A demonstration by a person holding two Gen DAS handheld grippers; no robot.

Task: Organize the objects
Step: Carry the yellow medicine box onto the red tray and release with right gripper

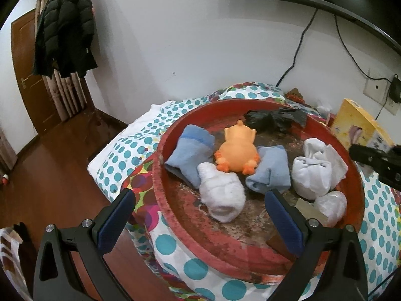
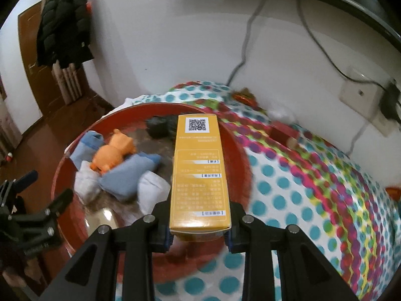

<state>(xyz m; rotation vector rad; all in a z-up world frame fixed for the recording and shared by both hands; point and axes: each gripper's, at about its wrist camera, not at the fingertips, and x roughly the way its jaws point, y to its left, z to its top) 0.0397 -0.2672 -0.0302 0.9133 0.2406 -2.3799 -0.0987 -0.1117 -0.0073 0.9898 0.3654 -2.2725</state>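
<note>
A round red tray (image 1: 200, 238) lies on a dotted bedcover. In it are an orange toy animal (image 1: 238, 150), two blue sock rolls (image 1: 190, 155) (image 1: 269, 173), white sock rolls (image 1: 223, 200) (image 1: 315, 170), a black bag (image 1: 273, 119) and a clear plastic bundle (image 1: 330, 204). My left gripper (image 1: 198, 215) is open and empty above the tray's near edge. My right gripper (image 2: 199, 235) is shut on a yellow box (image 2: 199, 173) and holds it over the tray's right rim (image 2: 240, 155). The box (image 1: 356, 125) also shows at the right of the left wrist view.
The bedcover (image 2: 313, 180) spreads to the right of the tray. A wall with cables and a socket (image 2: 358, 92) stands behind. A small red box (image 2: 283, 130) lies near the wall. A wooden floor (image 1: 50, 165), a door and a hanging black jacket (image 1: 65, 30) are at the left.
</note>
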